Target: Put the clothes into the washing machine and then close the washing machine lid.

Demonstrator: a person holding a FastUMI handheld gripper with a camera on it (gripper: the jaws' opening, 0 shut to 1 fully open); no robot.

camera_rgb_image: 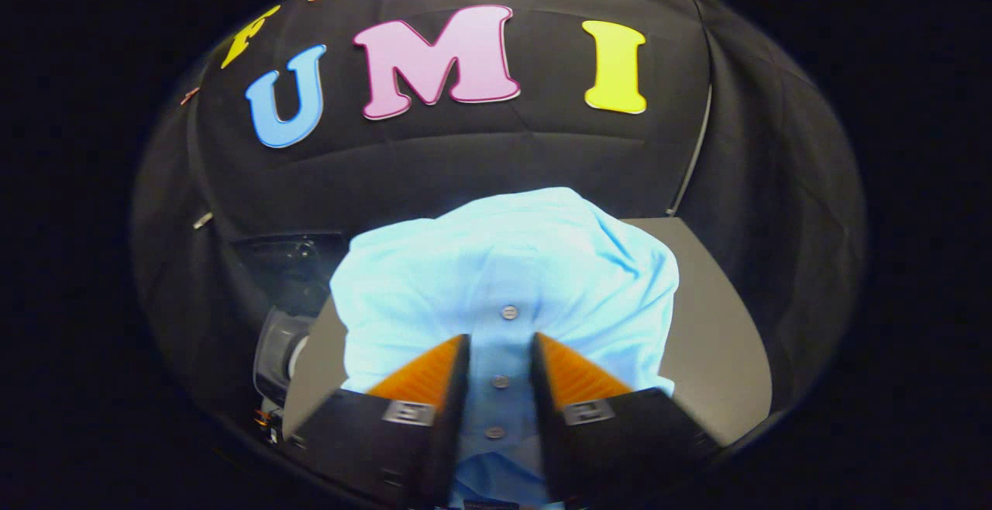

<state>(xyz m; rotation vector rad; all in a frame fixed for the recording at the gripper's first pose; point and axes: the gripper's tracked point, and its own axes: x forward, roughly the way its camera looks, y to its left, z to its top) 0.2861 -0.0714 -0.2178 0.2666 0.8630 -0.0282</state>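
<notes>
A light blue button-up shirt point(511, 262) bulges in a crumpled mound just ahead of my fingers, over a grey table point(713, 339). Its button strip runs down between the two fingers. My gripper point(500, 341) is shut on the shirt, with both fingers pressing the strip of fabric from either side. The bulk of the cloth hides the table's middle and whatever lies beyond it. Left of the shirt, a dark glossy shape point(288, 262) that may be the washing machine sits against the booth wall, but I cannot make it out clearly.
A grey-and-white rounded device point(277, 351) stands off the table's left edge, below the dark shape. The black cloth wall rises close behind the table. Bare grey tabletop shows to the right of the shirt.
</notes>
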